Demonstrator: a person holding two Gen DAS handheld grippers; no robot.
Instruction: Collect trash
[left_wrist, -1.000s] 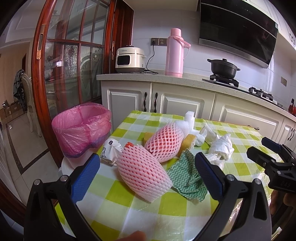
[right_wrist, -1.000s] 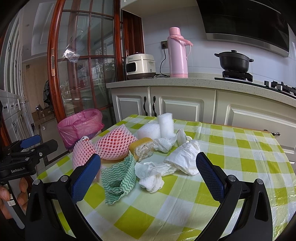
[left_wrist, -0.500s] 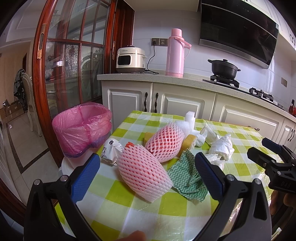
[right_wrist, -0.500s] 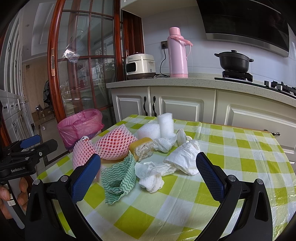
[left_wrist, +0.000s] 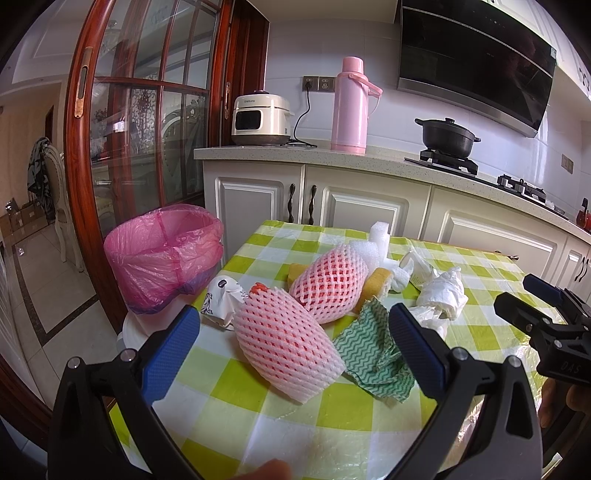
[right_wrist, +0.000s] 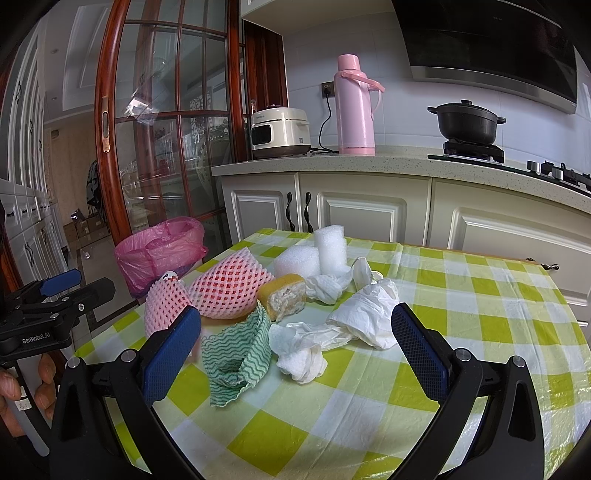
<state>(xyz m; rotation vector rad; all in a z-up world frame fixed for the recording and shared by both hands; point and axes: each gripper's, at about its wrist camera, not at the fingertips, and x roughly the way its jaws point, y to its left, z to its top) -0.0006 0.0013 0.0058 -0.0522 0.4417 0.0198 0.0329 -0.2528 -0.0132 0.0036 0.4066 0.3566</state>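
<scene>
While both the left gripper (left_wrist: 293, 341) and right gripper (right_wrist: 295, 345) hover spread and empty, close squarely across the foam net (left_wrist: 286, 349) at the table's (left_wrist: 332, 417) left edge, beside the bin (left_wrist: 164, 254).

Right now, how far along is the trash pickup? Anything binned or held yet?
Nothing looks done: no trash is visible in the pink-lined bin. Nothing is in hand; the left gripper and right gripper are both open and empty. Still on the table: two foam nets, the green cloth, crumpled tissues, the bread piece and white foam.
</scene>
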